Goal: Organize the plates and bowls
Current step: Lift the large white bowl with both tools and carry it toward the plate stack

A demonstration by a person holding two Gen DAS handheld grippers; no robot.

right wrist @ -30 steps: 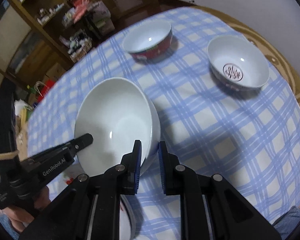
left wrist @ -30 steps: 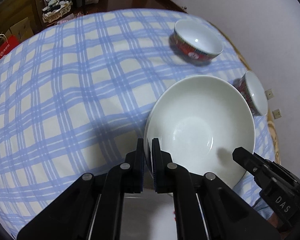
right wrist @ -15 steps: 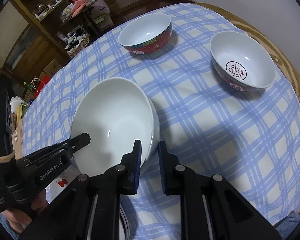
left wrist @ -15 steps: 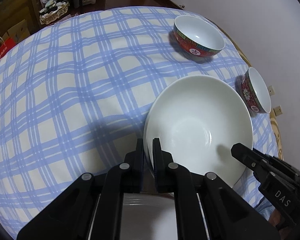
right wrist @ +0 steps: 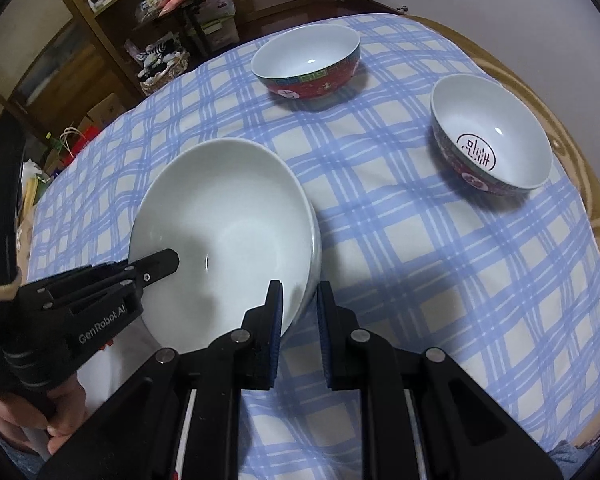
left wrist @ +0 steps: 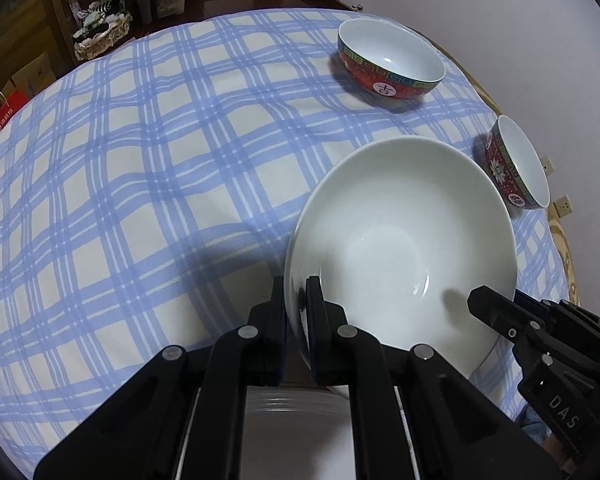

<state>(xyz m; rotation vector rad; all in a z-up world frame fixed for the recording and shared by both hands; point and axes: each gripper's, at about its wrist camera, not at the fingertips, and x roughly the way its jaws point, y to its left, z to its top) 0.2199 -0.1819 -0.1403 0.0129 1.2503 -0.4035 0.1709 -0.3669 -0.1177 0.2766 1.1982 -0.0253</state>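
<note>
My checked tablecloth [left wrist: 140, 168] fills most of both pictures, and the big white bowl [left wrist: 400, 240] sits in the lower middle of each, held up a bit above it. My left tongs [left wrist: 296, 300] are clenched on its near rim, one finger inside and one outside. My right tongs [right wrist: 299, 304] are on the other side of the rim, but the gap there looks wider, so I cannot tell if they grip it or only sit around it. I think the bowl could slip, because it is smooth and heavy and held only by thin edges. If one side lets go first, it could tip and bang down on the white plates [left wrist: 300, 432] at the bottom of the left picture. If I swing it too far, it might hit a red bowl [right wrist: 308, 64] at the top middle of the right picture, or the other red bowl [right wrist: 492, 140] at the right. The left tongs say "GenRobot.AI" and the right tongs say "DAS". The red bowls carry Chinese signs I cannot read.
</note>
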